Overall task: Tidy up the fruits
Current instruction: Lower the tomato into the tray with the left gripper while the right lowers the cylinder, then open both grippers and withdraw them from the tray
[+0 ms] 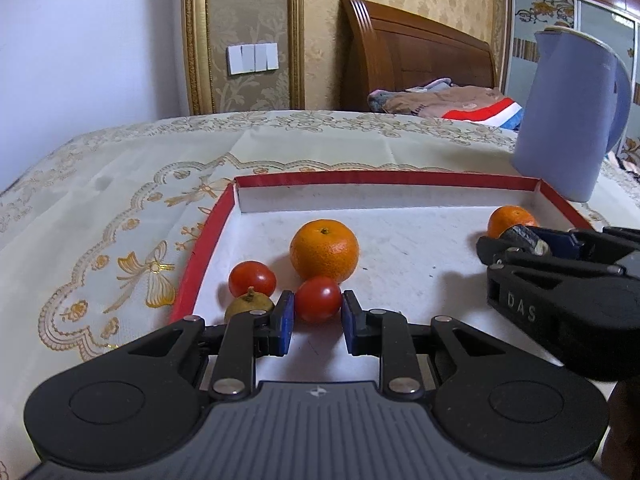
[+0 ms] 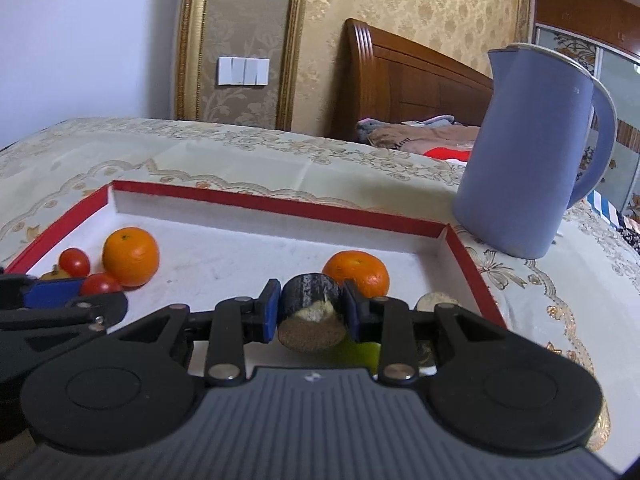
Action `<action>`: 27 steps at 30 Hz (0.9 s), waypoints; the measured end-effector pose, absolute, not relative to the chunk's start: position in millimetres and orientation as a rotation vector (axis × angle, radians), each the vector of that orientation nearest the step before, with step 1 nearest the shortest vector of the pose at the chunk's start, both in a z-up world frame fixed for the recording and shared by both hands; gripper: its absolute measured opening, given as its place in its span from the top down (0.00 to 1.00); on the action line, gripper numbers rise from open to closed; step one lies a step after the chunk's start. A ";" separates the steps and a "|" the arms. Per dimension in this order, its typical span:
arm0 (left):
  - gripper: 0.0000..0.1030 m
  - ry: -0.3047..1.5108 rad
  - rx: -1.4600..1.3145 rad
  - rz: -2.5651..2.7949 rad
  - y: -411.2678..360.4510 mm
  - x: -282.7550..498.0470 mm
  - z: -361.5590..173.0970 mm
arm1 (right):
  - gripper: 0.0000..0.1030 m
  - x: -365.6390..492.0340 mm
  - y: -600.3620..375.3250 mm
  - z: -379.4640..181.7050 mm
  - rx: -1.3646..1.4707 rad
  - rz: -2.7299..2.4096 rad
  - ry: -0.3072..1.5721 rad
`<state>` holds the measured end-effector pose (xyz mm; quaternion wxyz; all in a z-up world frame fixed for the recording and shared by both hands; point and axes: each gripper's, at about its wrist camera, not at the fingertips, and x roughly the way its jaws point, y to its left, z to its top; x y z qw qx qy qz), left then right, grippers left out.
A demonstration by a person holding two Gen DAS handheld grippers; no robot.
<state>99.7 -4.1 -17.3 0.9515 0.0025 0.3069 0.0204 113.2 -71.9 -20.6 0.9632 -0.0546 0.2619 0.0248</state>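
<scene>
Nearest, left gripper (image 1: 318, 312) closed on a small red tomato (image 1: 319, 298), blue pads pressing both its sides, low over the white floor of the red-rimmed tray (image 1: 400, 178). At ten o'clock of it, a second tomato (image 1: 252, 278) and a yellowish-green fruit (image 1: 249, 305) — touching each other. Just beyond, at twelve, a large orange (image 1: 324, 249). Right gripper (image 2: 308, 307) clamped on a dark, blackened cylinder of fruit with a pale cut end (image 2: 311, 316); something green (image 2: 360, 354) beneath it, a pale round object (image 2: 436, 301) at three o'clock. Behind, at one o'clock, a smaller orange (image 2: 357, 276) near the tray's right wall. Farther still, on the embroidered tabletop (image 1: 120, 208), a blue jug (image 2: 532, 152) — outside the tray.
</scene>
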 end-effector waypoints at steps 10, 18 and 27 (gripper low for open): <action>0.76 0.616 0.013 0.049 -4.0 101.6 -18.0 | 0.70 110.2 -69.7 -22.0 -0.119 0.043 0.517; 0.76 0.610 0.021 0.052 -5.6 101.0 -18.9 | 0.45 105.8 -72.9 -21.1 -0.097 0.031 0.498; 0.72 0.608 0.020 0.062 -5.5 100.1 -19.3 | 0.19 95.8 -78.7 -18.5 -0.062 0.012 0.465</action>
